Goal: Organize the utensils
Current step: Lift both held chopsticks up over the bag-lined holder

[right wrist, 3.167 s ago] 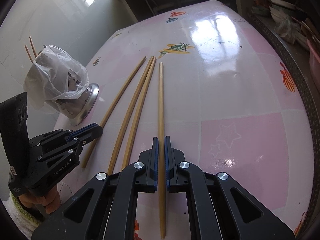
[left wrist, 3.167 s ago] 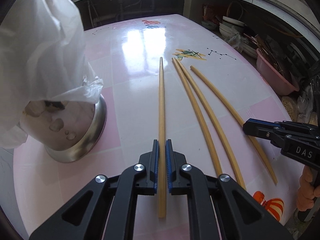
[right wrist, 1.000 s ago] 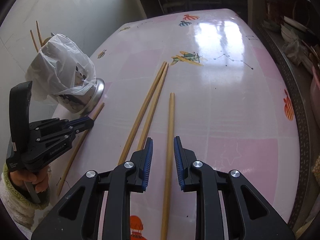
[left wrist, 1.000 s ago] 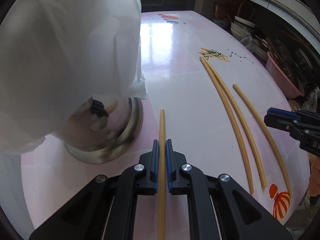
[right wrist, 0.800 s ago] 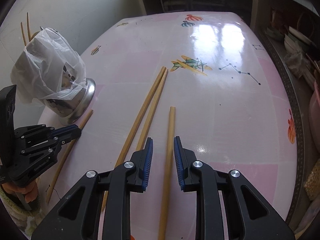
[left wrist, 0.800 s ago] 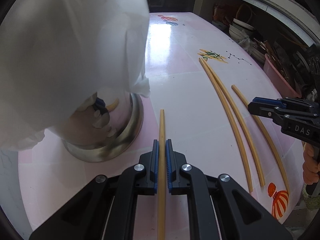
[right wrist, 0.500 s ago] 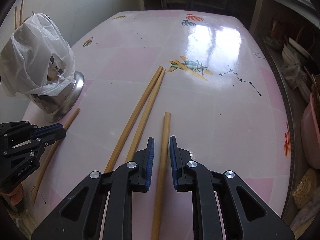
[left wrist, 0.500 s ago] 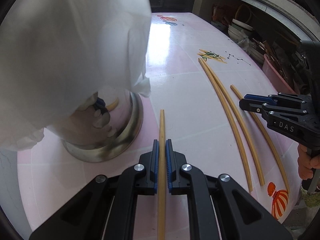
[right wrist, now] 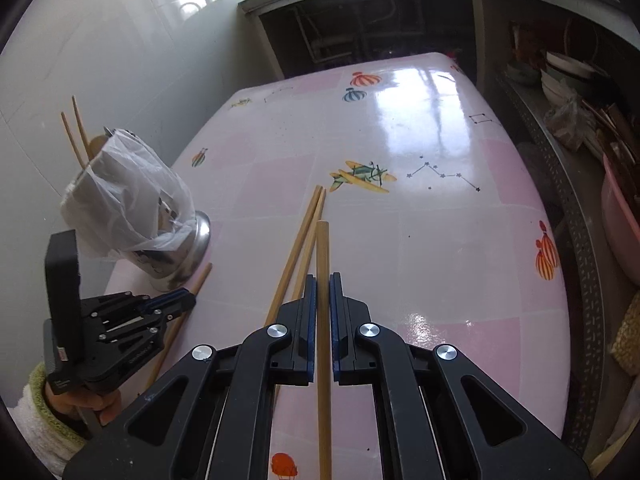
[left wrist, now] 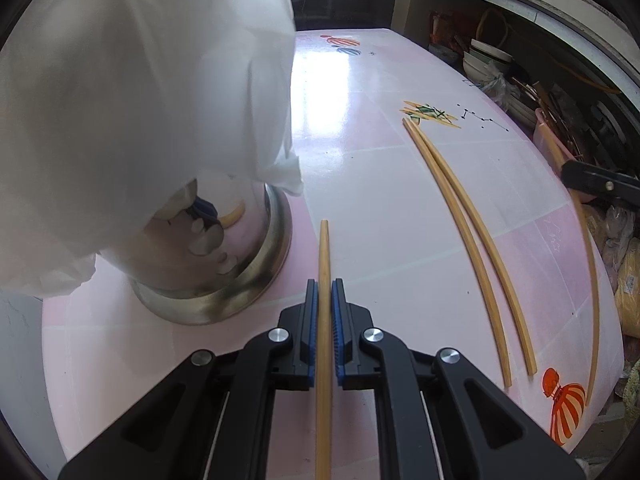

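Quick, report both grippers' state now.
Left gripper: shut on a chopstick.
Right gripper: shut on another chopstick.

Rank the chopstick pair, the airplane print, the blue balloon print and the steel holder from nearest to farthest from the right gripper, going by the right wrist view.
From the right gripper:
1. Chopstick pair, just ahead, slightly left.
2. Steel holder, off to the left beside the left gripper.
3. Airplane print, ahead, slightly right.
4. Blue balloon print, far end of the table.
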Action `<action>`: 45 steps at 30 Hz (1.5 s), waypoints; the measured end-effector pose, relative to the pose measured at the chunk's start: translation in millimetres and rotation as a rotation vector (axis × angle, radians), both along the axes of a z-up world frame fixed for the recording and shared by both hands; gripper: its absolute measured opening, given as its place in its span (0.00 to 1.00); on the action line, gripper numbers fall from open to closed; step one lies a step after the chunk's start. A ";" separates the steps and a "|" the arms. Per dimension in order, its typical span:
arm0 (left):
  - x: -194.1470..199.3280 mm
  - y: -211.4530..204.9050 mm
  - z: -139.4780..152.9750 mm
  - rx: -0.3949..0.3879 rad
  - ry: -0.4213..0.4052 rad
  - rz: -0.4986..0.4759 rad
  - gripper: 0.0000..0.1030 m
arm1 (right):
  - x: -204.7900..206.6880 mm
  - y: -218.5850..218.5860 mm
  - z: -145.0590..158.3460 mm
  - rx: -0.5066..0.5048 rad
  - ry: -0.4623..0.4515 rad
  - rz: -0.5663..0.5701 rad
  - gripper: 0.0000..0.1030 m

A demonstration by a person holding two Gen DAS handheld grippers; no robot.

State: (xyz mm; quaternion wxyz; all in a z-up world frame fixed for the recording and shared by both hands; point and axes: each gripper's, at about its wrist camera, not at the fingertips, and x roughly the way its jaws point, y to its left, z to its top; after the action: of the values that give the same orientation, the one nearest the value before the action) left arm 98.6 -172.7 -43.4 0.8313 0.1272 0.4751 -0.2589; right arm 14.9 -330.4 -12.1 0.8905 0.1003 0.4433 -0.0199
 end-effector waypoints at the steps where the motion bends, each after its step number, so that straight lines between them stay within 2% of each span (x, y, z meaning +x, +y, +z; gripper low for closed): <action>1: 1.4 1.1 0.2 -0.004 0.006 0.006 0.06 | -3.7 -0.7 5.8 0.013 -0.015 -0.003 0.04; 4: 1.6 6.1 3.9 -0.027 0.008 0.017 0.06 | -12.7 -5.0 21.5 0.051 -0.055 -0.004 0.04; 9: -9.1 24.5 28.6 -0.136 -0.021 0.017 0.06 | -19.1 -3.7 40.4 0.115 -0.112 0.009 0.04; 14: -26.3 56.3 71.1 -0.294 -0.091 0.023 0.06 | -22.2 3.8 52.8 0.133 -0.146 0.030 0.04; 24: -41.6 103.6 161.1 -0.510 -0.270 0.047 0.06 | -20.7 13.9 58.8 0.153 -0.173 0.063 0.04; 28: -39.9 111.3 197.0 -0.563 -0.352 0.064 0.06 | -21.0 13.5 57.8 0.162 -0.174 0.065 0.04; 34: -29.4 118.2 238.2 -0.641 -0.423 0.077 0.06 | -21.2 14.1 57.3 0.171 -0.176 0.072 0.04; 40: -19.6 124.9 271.1 -0.687 -0.521 0.117 0.06 | -20.9 12.6 59.3 0.201 -0.196 0.097 0.04; 45: -5.9 131.4 286.7 -0.719 -0.574 0.184 0.06 | -14.1 8.5 60.7 0.254 -0.202 0.130 0.04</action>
State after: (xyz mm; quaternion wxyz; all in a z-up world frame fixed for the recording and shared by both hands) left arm 92.7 -41.3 243.3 0.9399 -0.1453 0.1155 -0.2865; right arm 0.8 -321.8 48.6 0.9101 0.1847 0.3560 0.1042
